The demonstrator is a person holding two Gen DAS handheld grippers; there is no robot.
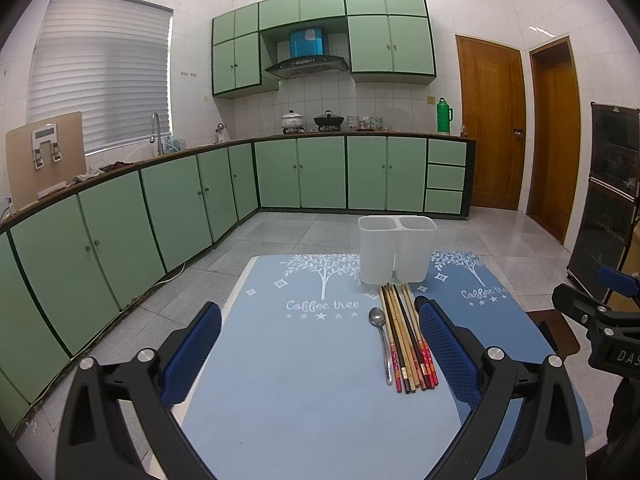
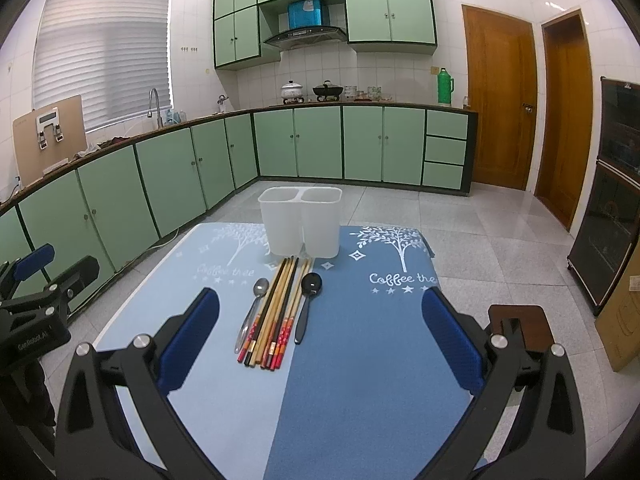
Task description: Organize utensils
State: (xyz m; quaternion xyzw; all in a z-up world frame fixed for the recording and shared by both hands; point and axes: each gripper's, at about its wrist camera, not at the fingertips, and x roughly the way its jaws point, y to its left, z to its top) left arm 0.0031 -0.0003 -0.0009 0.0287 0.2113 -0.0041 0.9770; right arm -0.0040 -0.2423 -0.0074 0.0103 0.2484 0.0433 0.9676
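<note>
Green kitchen cabinets (image 2: 168, 176) are wrapping around the tiled room behind us, and we are holding both tools above a small table covered by two blue mats (image 2: 360, 360), a lighter one on the left and a darker one on the right. At the far edge of the mats a white two-compartment holder (image 2: 300, 222) is standing upright, both compartments looking empty. Just in front of it a bundle of chopsticks (image 2: 276, 312) is lying flat, pointing toward the holder. A metal spoon (image 2: 252, 312) is lying just beside the bundle on its left, and a black spoon (image 2: 308, 304) is lying just beside it on the right. We are keeping the left gripper (image 1: 320, 360) spread wide with nothing between its blue pads (image 1: 192, 356). We are holding the right gripper (image 2: 320, 344) equally wide apart and empty, hovering over the darker mat near the utensils.
</note>
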